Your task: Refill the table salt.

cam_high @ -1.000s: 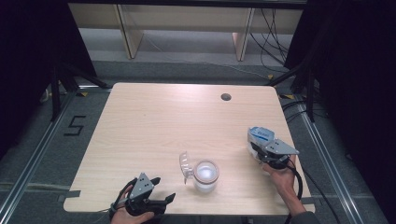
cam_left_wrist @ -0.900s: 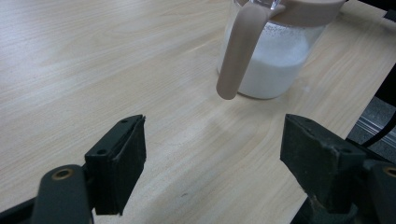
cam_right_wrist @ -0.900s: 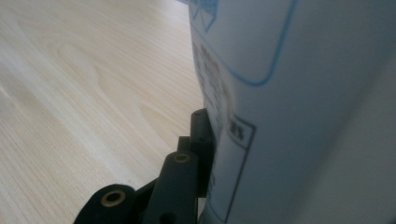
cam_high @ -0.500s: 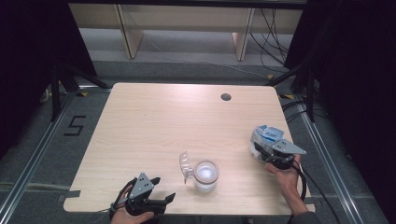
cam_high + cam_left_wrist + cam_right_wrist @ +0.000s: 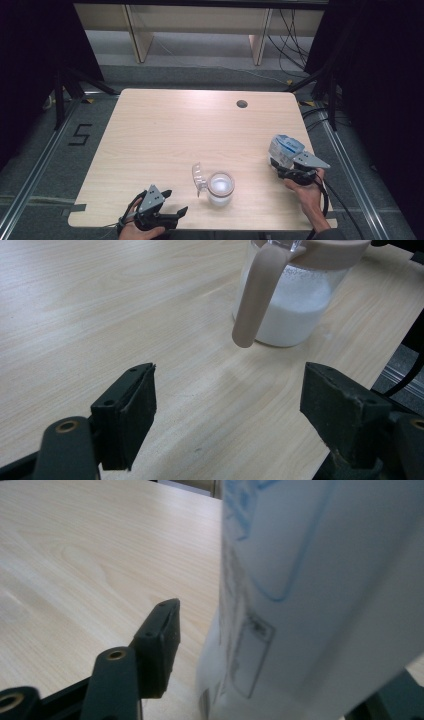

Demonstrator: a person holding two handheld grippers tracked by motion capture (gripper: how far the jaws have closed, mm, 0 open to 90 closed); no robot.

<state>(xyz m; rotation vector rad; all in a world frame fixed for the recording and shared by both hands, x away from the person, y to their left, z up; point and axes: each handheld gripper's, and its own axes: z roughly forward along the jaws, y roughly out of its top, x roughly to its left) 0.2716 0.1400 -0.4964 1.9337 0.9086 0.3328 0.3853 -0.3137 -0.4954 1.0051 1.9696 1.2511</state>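
A white bag with blue print (image 5: pixel 285 146) stands upright near the table's right edge. It stands between the jaws of my right gripper (image 5: pixel 281 162), which have just been opening. In the right gripper view the left pad (image 5: pixel 162 640) stands clear of the bag (image 5: pixel 320 590), and the other jaw is mostly hidden behind it. A clear jar of white powder (image 5: pixel 220 188) sits at the front middle with its lid (image 5: pixel 199 178) flipped up. My left gripper (image 5: pixel 175 202) rests open at the front left, its jaws (image 5: pixel 225 415) facing the jar's beige handle (image 5: pixel 254 300) with bare wood between them.
The light wooden table (image 5: pixel 190 130) has a round cable hole (image 5: pixel 242 104) at the back right. Dark floor with rails surrounds it, shelving stands behind, and cables lie at the right.
The right hand and the bag have shifted only slightly at the table's right edge. The left gripper and the jar have stayed where they were.
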